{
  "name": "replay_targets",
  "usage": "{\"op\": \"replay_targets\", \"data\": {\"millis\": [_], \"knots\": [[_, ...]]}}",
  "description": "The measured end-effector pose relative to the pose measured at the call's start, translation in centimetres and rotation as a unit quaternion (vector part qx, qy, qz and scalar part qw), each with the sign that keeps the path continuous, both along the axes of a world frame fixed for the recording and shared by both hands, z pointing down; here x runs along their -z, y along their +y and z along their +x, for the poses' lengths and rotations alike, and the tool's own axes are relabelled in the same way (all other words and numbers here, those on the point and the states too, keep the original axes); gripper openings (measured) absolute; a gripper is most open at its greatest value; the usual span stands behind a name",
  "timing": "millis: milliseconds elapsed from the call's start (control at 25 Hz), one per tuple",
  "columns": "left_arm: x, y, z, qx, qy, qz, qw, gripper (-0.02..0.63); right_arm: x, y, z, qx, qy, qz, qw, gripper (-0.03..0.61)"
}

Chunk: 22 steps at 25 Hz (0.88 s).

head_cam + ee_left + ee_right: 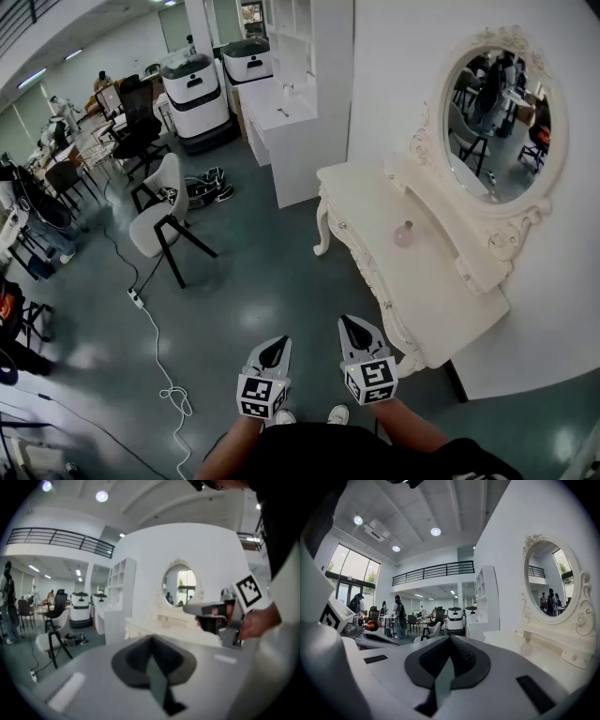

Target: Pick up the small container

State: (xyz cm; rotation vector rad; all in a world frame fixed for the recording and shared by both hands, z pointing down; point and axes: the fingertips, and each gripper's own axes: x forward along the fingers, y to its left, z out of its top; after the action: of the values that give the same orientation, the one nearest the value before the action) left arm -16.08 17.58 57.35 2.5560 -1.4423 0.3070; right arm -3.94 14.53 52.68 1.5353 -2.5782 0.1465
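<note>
- Floor: grey-green, smooth and glossy, with pale patches of reflected light.
- Cable: thin white cord, far left, running from a small white block across the floor into loose loops.
- Chair: white moulded shell seat on thin black angled legs, standing left of centre.
- Cabinet: plain white box with a flat top, standing just past the far end of the bench.
- Left tool: held low over the floor. Grey body, dark pointed jaws pressed together with nothing between them. The left gripper view shows the dark pads meeting in one seam.
- Right tool: just beside the left tool, not touching it. Same grey body and a cube of black-and-white squares. Jaws fully together and empty; the right gripper view shows ribbed dark pads meeting.
- Small container: pale pink, round belly, narrow neck. It stands upright on the bench top near the mirror base, well apart from both tools. In the right gripper view it sits right of the jaws.
- Bench: cream-white dressing table with curved carved legs, a scalloped edge and small drawer knobs.
- Mirror: oval glass in an ornate carved white frame, set against a plain white wall.
</note>
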Motion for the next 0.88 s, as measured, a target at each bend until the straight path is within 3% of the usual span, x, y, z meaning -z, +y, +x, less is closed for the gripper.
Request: {"op": "replay_targets", "data": {"millis": [240, 640, 880], "knots": [[0.8, 0.7, -2.1, 0.005, 0.007, 0.008, 0.9999, 0.008, 0.6, 1.0, -2.5, 0.006, 0.0, 0.009, 1.0, 0.005], [1.6, 1.5, -2.6, -0.002, 0.016, 0.018, 0.9997, 0.008, 0.8, 2.1, -3.3, -0.001, 0.005, 0.016, 1.0, 0.006], [2.0, 1.6, -3.0, -0.005, 0.02, 0.025, 0.9995, 0.008, 1.3, 2.6, -4.1, 0.007, -0.016, 0.027, 0.999, 0.006]]}}
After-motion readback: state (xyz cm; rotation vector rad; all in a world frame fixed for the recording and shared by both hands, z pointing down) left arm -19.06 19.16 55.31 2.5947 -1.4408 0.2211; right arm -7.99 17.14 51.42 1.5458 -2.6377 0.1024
